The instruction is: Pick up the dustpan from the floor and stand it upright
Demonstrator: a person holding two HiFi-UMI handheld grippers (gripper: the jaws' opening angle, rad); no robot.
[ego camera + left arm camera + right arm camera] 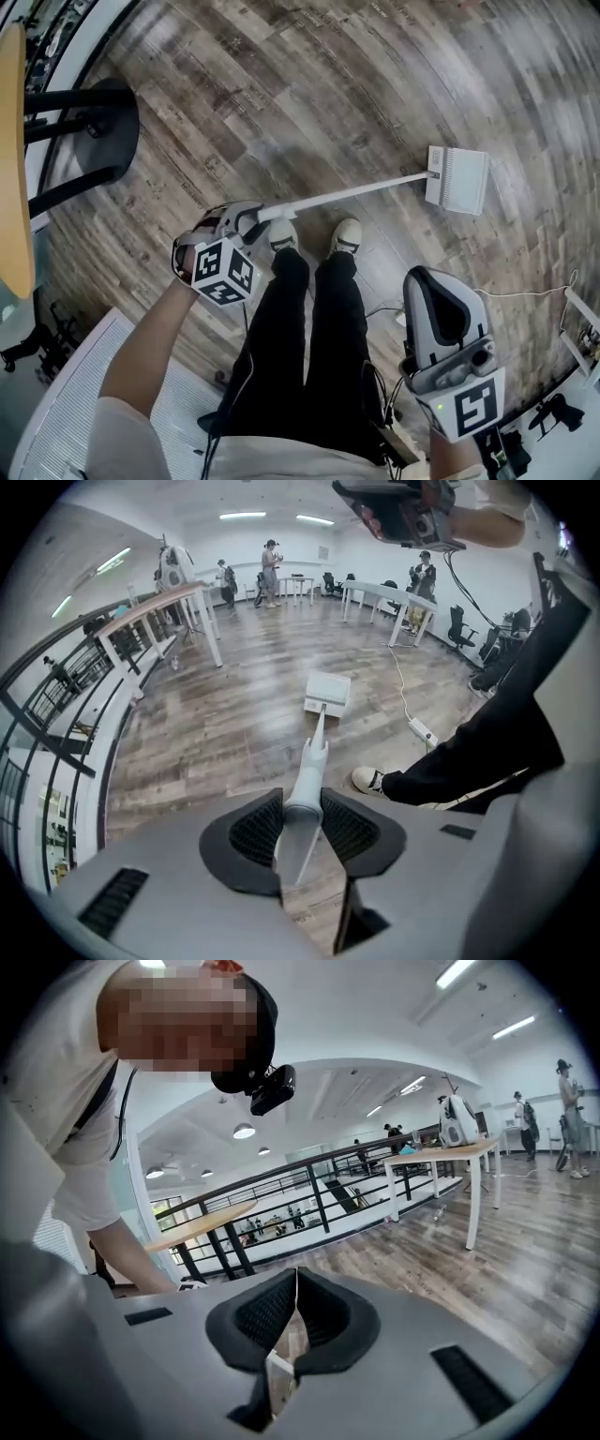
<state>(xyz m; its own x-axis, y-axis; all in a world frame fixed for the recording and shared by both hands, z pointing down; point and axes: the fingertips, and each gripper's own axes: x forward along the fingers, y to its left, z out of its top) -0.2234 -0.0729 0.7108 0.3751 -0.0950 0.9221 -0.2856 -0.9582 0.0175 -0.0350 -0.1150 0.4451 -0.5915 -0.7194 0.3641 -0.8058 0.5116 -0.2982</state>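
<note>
The white dustpan (457, 180) rests its pan on the wood floor at the right of the head view. Its long white handle (347, 195) slants up and left into my left gripper (246, 225), which is shut on the handle's grip end. In the left gripper view the handle (307, 780) runs from between the pads of the left gripper (302, 819) down to the pan (327, 692) on the floor. My right gripper (429, 281) hovers at the lower right, away from the dustpan. In its own view the right gripper (294, 1288) has its jaws together with nothing between them.
The person's shoes (345, 234) stand just below the handle. A black round base (94, 141) and a wooden tabletop edge (14, 159) are at the left. A power strip (422, 731) with its cable lies on the floor. White tables (178, 602) and people stand farther off.
</note>
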